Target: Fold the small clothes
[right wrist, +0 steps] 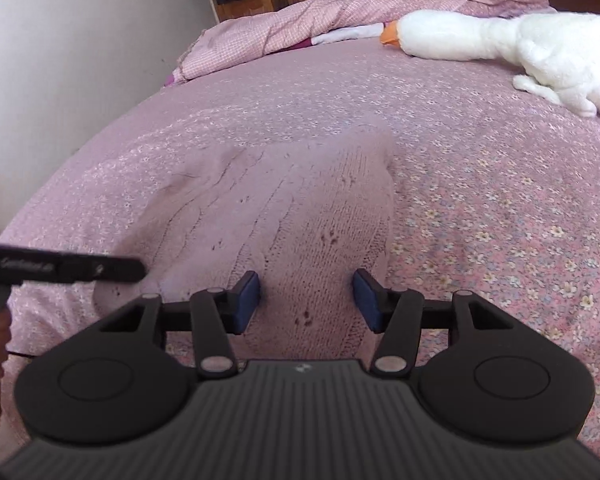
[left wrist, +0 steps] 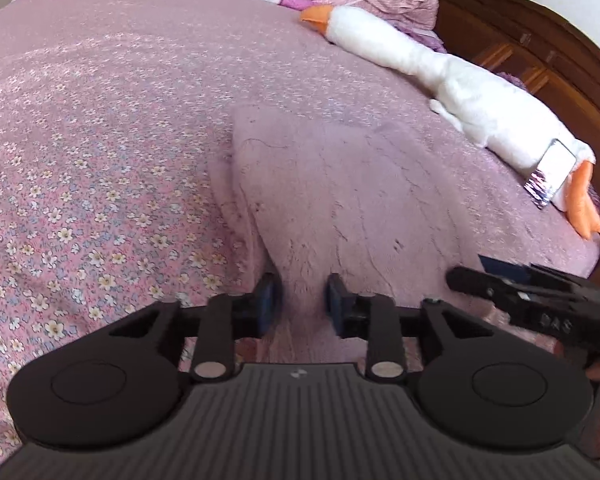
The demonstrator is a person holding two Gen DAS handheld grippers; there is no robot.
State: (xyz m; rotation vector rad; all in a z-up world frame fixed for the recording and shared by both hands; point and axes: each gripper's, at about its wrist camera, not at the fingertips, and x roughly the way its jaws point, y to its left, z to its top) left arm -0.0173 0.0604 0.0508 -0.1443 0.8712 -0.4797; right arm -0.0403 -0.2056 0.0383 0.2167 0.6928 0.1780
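A pale pink knitted garment (left wrist: 340, 200) lies flat on the flowered pink bedsheet (left wrist: 80, 180). My left gripper (left wrist: 300, 304) hangs over its near left part, its blue pads a small gap apart with knit fabric between them, not pinched. In the right wrist view the same garment (right wrist: 292, 208) runs away from me. My right gripper (right wrist: 306, 300) is open wide over its near right part, with the knit showing between the pads. Each gripper appears in the other's view: the right gripper (left wrist: 540, 304) at the right, the left gripper (right wrist: 60, 270) at the left.
A long white plush goose (left wrist: 460, 92) (right wrist: 500, 36) lies along the far right of the bed, with a shiny flat object (left wrist: 548, 176) on its tail end. A crumpled pink duvet (right wrist: 280, 32) sits at the far end. A wooden headboard (left wrist: 540, 52) and a white wall (right wrist: 80, 40) border the bed.
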